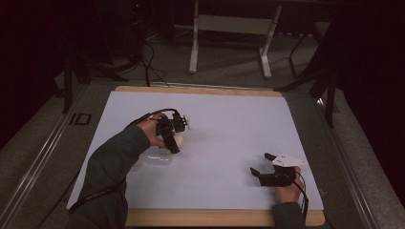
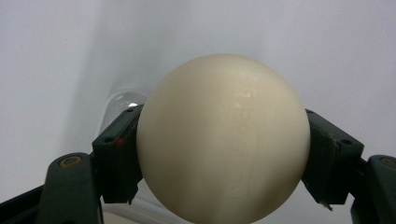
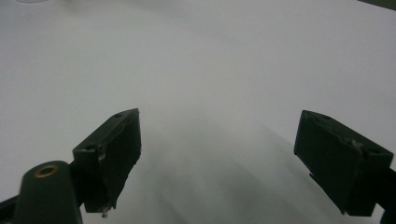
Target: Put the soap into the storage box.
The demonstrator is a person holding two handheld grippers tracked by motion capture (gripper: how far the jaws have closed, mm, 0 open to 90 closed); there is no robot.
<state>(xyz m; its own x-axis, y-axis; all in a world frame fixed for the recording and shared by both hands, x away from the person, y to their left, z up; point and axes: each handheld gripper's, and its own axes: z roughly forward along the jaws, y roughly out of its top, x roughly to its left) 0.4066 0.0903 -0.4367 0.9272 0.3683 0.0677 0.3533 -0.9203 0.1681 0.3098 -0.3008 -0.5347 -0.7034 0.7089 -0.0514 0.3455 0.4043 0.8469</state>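
Cream ball's (image 2: 223, 140) underside cut off; clear dish (image 1: 158, 160) half-hidden.

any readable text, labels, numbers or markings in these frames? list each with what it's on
"ID": black outlined mark on the grey surface left of the white sheet; it may be a plain symbol.
No lettering on the cream egg-shaped ball in the left gripper, on the clear plastic container, or on the right gripper.

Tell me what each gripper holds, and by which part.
The left gripper clamps a cream egg-shaped ball across its widest middle, one pad on each side. The right gripper holds nothing.
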